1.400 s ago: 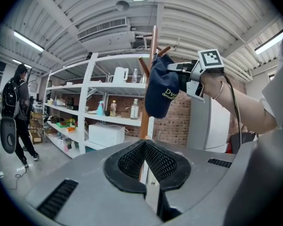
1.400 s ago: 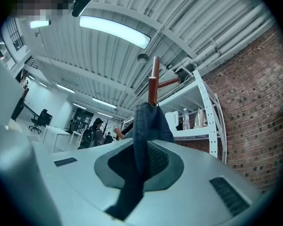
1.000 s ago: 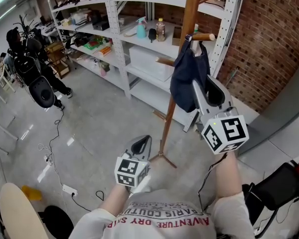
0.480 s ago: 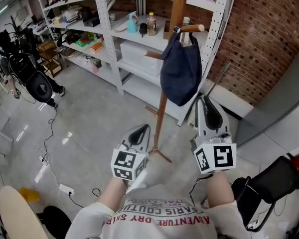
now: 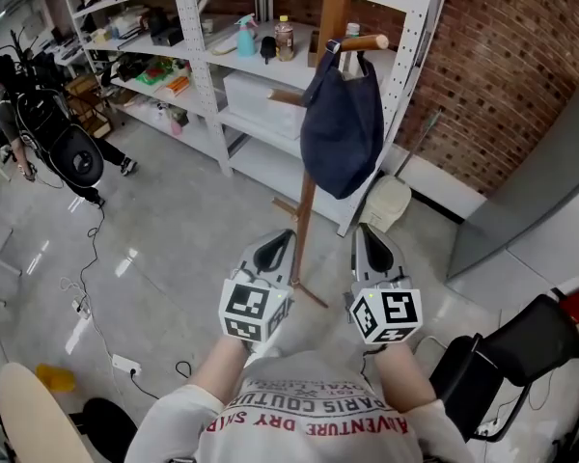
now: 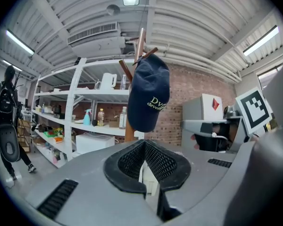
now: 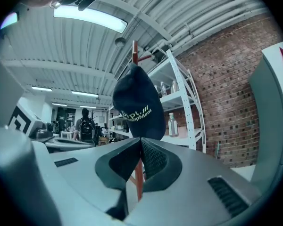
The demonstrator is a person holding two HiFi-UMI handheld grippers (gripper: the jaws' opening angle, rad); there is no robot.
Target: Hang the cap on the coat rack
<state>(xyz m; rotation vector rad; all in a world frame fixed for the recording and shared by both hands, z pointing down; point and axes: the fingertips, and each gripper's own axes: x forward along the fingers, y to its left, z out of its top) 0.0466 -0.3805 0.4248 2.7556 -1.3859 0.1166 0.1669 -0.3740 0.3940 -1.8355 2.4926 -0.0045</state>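
The navy cap (image 5: 343,123) hangs from a side peg (image 5: 363,41) of the wooden coat rack (image 5: 307,196), free of both grippers. My left gripper (image 5: 276,247) and right gripper (image 5: 371,246) are held low, side by side near my chest, well below the cap. Both are shut with nothing between the jaws. The left gripper view shows the cap (image 6: 149,94) on the rack (image 6: 140,40) beyond the shut left gripper (image 6: 144,146). In the right gripper view the cap (image 7: 136,105) hangs above the shut right gripper (image 7: 139,145), with the rack pole (image 7: 134,51) behind it.
White metal shelving (image 5: 207,70) with bottles and boxes stands behind the rack, against a brick wall (image 5: 487,75). A person with a backpack (image 5: 19,114) stands far left. A black chair (image 5: 516,355) is at the lower right, a pale bin (image 5: 386,203) near the rack, cables (image 5: 96,287) on the floor.
My right gripper has drawn back and down from the cap to beside the left one. The cap stays hanging on the peg. The left gripper has barely moved.
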